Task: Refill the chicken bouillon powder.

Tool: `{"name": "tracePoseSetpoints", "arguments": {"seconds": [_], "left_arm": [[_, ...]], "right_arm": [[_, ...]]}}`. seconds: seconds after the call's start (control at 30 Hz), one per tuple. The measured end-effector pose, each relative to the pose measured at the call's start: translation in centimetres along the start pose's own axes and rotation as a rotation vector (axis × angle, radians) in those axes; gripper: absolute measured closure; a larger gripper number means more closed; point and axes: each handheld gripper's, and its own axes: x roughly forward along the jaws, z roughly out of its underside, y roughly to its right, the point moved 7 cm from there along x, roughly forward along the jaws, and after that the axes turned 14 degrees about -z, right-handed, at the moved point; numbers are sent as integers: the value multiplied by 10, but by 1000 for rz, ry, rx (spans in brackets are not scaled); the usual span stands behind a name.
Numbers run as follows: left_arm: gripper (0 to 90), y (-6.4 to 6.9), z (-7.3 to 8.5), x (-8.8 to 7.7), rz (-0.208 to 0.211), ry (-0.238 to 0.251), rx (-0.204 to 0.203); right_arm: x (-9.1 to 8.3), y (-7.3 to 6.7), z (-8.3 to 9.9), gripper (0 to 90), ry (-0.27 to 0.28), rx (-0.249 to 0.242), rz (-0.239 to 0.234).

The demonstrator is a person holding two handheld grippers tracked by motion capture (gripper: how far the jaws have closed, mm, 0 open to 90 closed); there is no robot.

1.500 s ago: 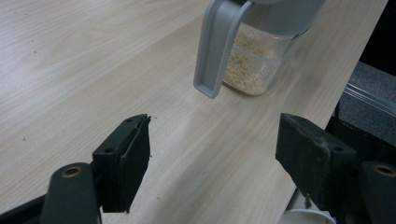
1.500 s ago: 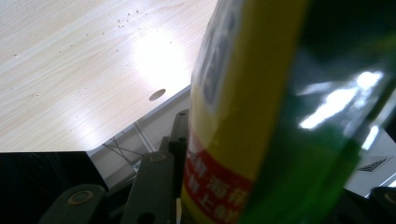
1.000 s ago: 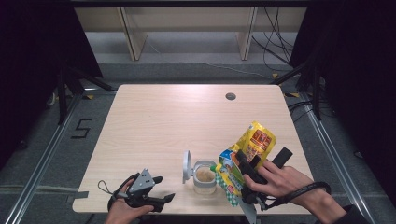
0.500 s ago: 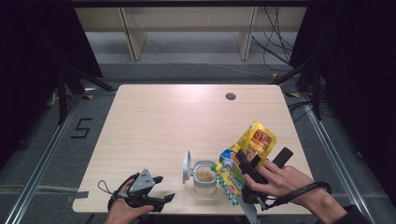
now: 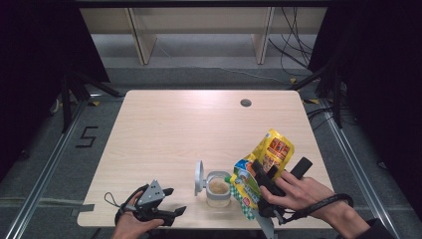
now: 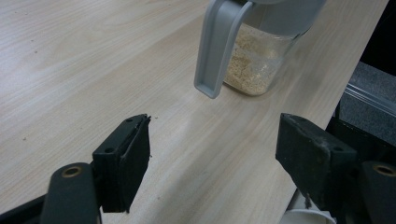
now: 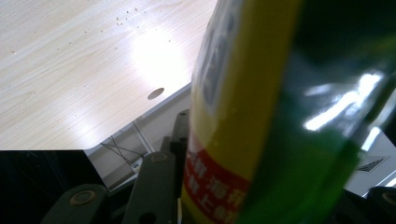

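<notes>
At the table's (image 5: pixel 164 124) near left edge, the left gripper (image 5: pixel 169 201) rests with jaws spread wide, nothing between them. Just right of it stands a clear jar (image 5: pixel 218 188) of beige grains (grey flip lid (image 5: pixel 199 178) swung up). Right again, the right gripper (image 5: pixel 262 185) clamps a yellow-and-green snack pouch (image 5: pixel 266 159), tilted over the jar's right side.

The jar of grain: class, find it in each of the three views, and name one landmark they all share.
High view: jar at the table's near edge, lid flipped open to its left.
Left gripper view: top centre, grey lid hanging before it.
Right gripper view: not in this picture.
Shared landmark: the pale wooden table.
</notes>
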Motion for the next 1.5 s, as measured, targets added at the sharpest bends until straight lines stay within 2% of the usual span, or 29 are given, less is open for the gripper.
{"name": "tracePoseSetpoints", "arguments": {"seconds": [0.77,1.0,1.2,1.23,1.5], "left_arm": [[254,0,0,0,-2,-1,-5],[249,-1,0,0,-6,-2,1],[236,-3,1,-1,-19,-22,16],[232,0,-1,0,-11,-6,-15],[224,-1,-1,0,-10,-4,-16]], "right_arm": [[-1,-1,1,693,-1,1,-2],[-1,-1,2,695,-2,3,-1],[-1,-1,2,696,-5,2,3],[-1,-1,2,696,-2,3,-2],[-1,-1,3,697,1,12,-1]]}}
